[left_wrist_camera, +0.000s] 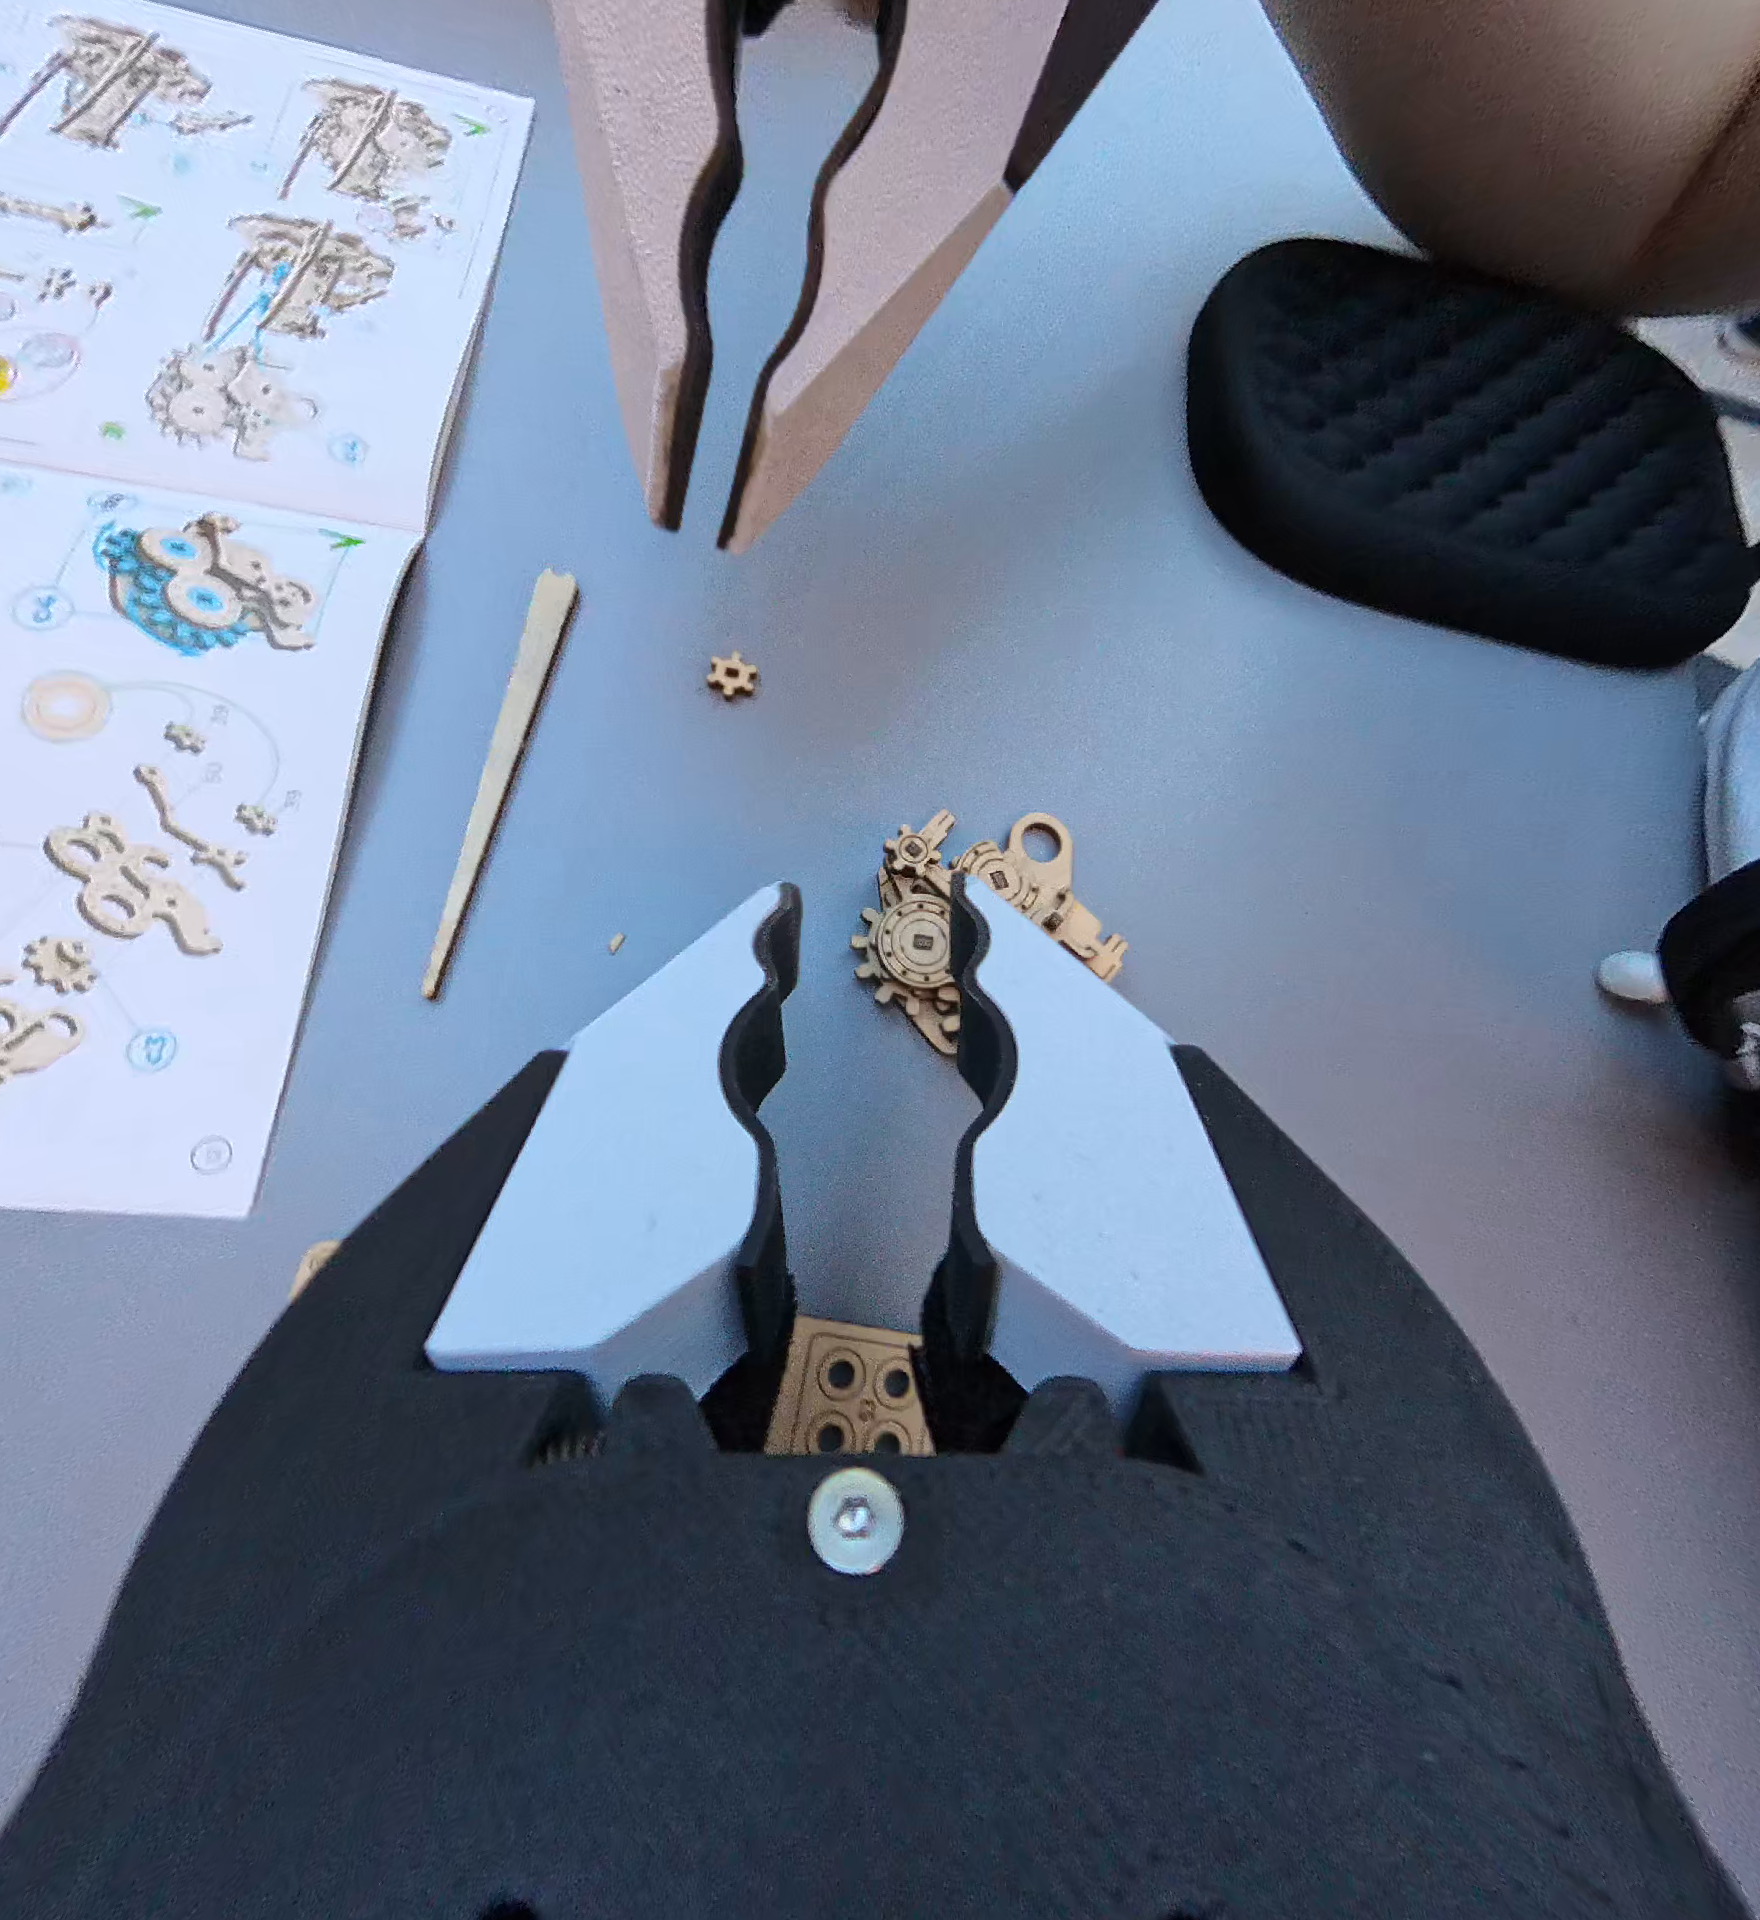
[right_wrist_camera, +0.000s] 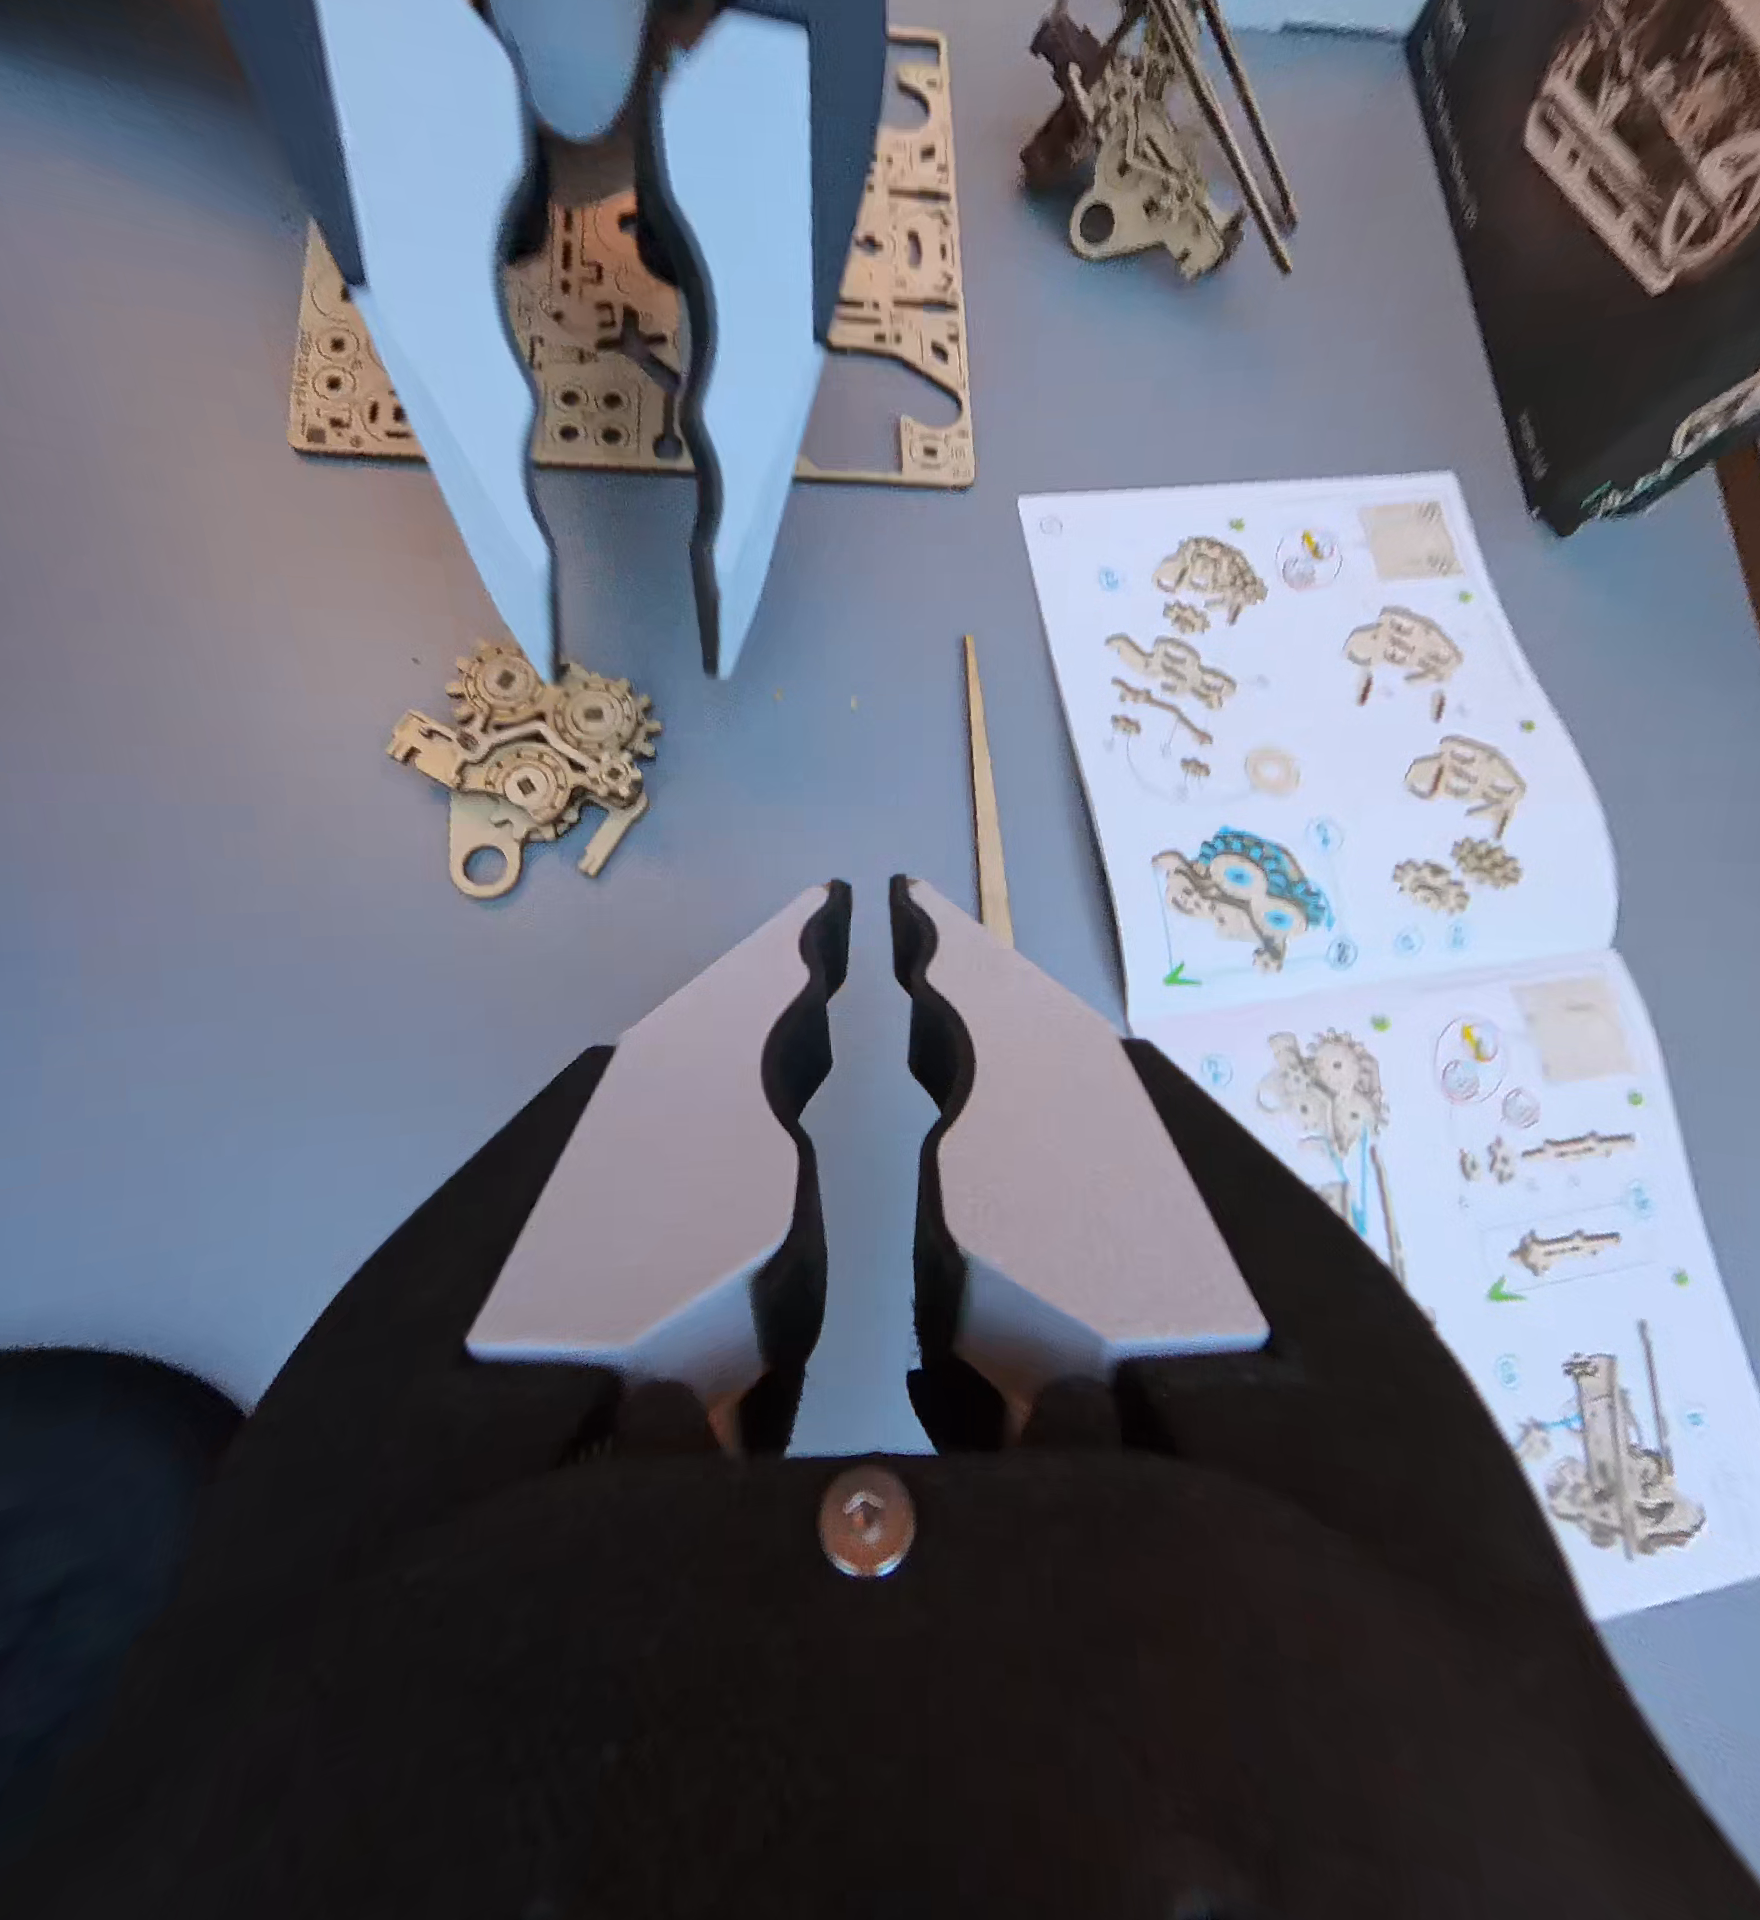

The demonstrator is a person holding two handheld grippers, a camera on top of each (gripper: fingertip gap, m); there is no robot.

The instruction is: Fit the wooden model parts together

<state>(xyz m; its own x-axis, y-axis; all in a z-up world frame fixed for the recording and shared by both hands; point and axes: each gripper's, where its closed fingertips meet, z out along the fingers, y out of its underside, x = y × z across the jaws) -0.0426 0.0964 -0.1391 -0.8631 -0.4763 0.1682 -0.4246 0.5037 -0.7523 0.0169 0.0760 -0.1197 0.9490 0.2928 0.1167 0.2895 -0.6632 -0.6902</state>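
Note:
A wooden gear assembly [left_wrist_camera: 917, 940] [right_wrist_camera: 528, 769] lies flat on the grey table. My left gripper [left_wrist_camera: 874, 891] [right_wrist_camera: 635, 667] is open and empty, with its tips just above the assembly and one finger [left_wrist_camera: 1063, 1091] covering part of it. A small loose wooden gear [left_wrist_camera: 732, 675] lies between the two grippers. A thin wooden stick [left_wrist_camera: 502, 779] [right_wrist_camera: 987, 790] lies beside it. My right gripper [right_wrist_camera: 868, 886] [left_wrist_camera: 701, 532] is empty, its jaws a narrow gap apart, and it hovers over the table facing the left one.
An open instruction booklet [left_wrist_camera: 159, 623] [right_wrist_camera: 1375, 831] lies beside the stick. A punched-out wooden parts sheet [right_wrist_camera: 897, 343] lies under the left gripper. A partly built model [right_wrist_camera: 1146, 177] and a dark box [right_wrist_camera: 1634, 208] stand behind. A black chair seat [left_wrist_camera: 1458, 447] sits past the table edge. The small loose wooden gear [left_wrist_camera: 732, 675] is about 4 cm from my right fingertips. About 6 cm separates my right fingertips from the thin wooden stick [left_wrist_camera: 502, 779]. It is also in sight in the right wrist view [right_wrist_camera: 977, 809].

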